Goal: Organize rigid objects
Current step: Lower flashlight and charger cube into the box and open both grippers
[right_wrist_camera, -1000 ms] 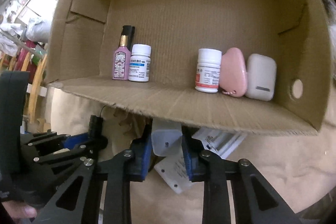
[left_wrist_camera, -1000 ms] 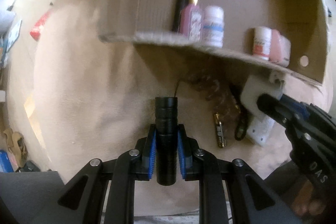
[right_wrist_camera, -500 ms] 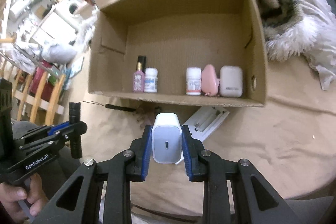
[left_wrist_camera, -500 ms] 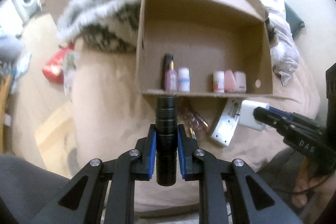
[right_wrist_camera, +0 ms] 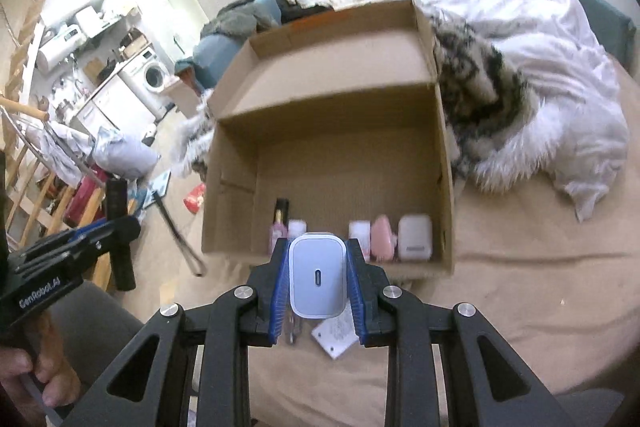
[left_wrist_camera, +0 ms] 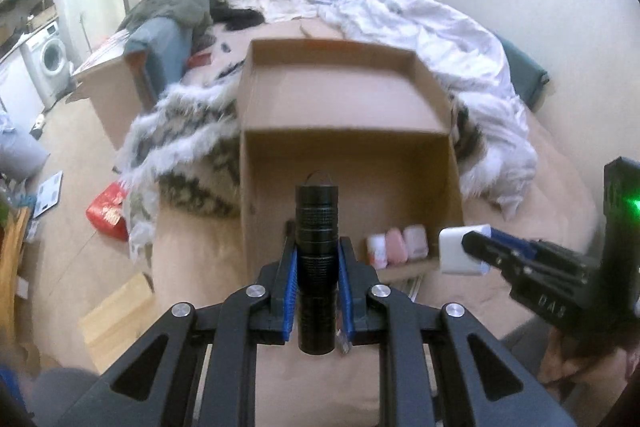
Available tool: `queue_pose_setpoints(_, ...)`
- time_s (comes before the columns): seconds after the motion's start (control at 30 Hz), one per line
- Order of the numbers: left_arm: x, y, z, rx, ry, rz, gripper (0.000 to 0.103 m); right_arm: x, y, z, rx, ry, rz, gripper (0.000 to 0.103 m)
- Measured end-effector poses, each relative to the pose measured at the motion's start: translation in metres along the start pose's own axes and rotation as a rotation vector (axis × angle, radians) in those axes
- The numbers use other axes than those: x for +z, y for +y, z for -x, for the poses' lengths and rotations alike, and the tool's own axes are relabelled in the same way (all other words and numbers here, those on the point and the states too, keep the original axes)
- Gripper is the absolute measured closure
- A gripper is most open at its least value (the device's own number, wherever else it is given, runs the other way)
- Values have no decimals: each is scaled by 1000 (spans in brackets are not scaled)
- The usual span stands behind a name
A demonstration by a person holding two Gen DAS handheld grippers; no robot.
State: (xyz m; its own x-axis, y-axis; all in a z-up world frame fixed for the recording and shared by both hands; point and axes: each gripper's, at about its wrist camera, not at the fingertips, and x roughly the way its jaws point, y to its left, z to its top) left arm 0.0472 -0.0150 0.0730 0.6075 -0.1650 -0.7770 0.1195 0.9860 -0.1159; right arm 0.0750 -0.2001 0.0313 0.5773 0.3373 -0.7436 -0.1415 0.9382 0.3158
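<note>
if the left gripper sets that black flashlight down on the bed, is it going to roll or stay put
The flashlight is a rigid cylinder, so lying flat it would probably roll. Its knurled bands suggest a secure grip. The soft beige bedding may slow it.

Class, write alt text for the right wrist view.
The right gripper clamps a white charger above a tan bedsheet, facing an open cardboard box with small bottles and cases lined inside. The left gripper holds a black flashlight.

Black flashlight (left_wrist_camera: 317, 251); white charger (right_wrist_camera: 318, 275); brown cardboard box (right_wrist_camera: 340, 163); pink case (right_wrist_camera: 382, 237); blue-padded black tongs.
</note>
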Motion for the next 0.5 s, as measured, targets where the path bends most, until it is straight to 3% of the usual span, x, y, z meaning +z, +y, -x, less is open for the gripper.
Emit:
queue_pose_setpoints(0.23,37,-3,-43,-2,5,-18,87,41,4,-6,-12,-53,25,74)
queue_pose_setpoints(0.5,28,20,-142,24,190,37,87,64,-16,-65,-54,31,-7,74)
